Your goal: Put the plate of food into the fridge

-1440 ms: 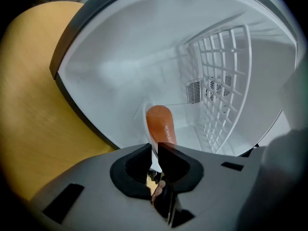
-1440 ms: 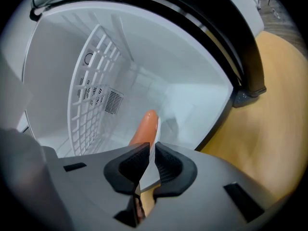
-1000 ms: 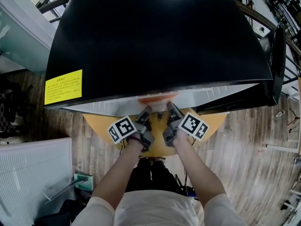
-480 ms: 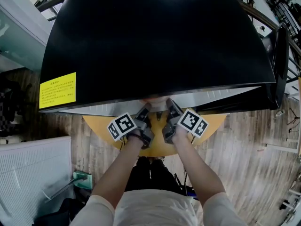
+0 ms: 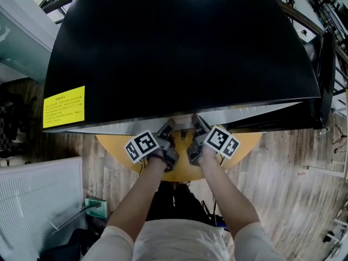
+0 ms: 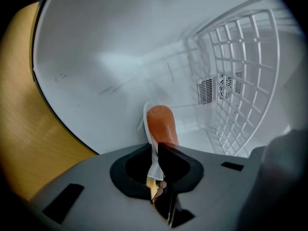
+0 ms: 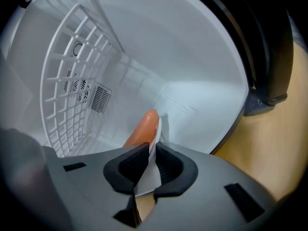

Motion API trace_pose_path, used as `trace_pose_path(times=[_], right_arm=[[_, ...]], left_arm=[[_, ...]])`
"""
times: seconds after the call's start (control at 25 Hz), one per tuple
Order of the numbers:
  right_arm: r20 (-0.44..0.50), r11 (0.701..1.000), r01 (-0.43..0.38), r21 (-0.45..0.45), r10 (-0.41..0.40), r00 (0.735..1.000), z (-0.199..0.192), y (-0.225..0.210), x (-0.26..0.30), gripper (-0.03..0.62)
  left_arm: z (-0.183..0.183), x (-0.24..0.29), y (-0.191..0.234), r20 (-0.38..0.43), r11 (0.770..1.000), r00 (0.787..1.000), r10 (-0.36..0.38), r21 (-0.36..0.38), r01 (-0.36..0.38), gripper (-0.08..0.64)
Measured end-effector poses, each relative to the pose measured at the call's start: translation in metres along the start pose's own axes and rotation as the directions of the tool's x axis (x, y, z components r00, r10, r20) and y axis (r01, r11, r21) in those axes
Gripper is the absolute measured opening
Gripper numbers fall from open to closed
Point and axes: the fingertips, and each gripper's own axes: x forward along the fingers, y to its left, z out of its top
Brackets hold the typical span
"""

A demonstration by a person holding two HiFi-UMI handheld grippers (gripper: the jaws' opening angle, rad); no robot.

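Inside the fridge (image 6: 96, 57), left gripper (image 6: 156, 147) fingers clamp the plate (image 6: 154, 166) rim, sausage (image 6: 161, 124) at twelve o'clock; right gripper (image 7: 150, 153) fingers are opening around the rim

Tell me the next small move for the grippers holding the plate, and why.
Probably open the left gripper too. The plate with the sausage is already inside the fridge. The fingers of the right gripper are opening on its rim, while the left gripper's fingers clamp the other side.
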Motion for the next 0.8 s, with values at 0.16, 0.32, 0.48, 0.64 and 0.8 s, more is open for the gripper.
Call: trace_pose_path(times=[0.16, 0.32, 0.48, 0.64, 0.8], right_arm=[[0.000, 1.000, 0.010, -0.008, -0.010, 1.000, 0.0005, -0.0017, 0.0011, 0.057], [-0.006, 0.999, 0.023, -0.029, -0.023, 1.000, -0.0005, -0.0036, 0.0026, 0.060], [-0.009, 0.997, 0.042, -0.059, -0.043, 0.999, -0.0006, -0.0033, 0.0028, 0.064], [-0.009, 0.994, 0.057, -0.090, -0.058, 0.998, -0.0005, -0.0020, 0.0024, 0.064], [-0.016, 0.989, 0.075, -0.131, -0.078, 0.997, -0.0005, -0.0006, 0.0029, 0.066]], left_arm=[[-0.0006, 0.0013, 0.0011, 0.003, 1.000, 1.000, 0.009, -0.001, -0.009, 0.054], [-0.0011, 0.0022, 0.0036, 0.001, 1.000, 1.000, 0.022, 0.000, -0.022, 0.054], [-0.0015, 0.0024, 0.0039, -0.006, 0.999, 0.999, 0.039, 0.024, -0.038, 0.057], [-0.0020, 0.0026, 0.0040, -0.007, 0.998, 0.999, 0.054, 0.032, -0.054, 0.060], [-0.0021, 0.0026, 0.0049, -0.006, 0.997, 0.998, 0.066, 0.029, -0.066, 0.066]])
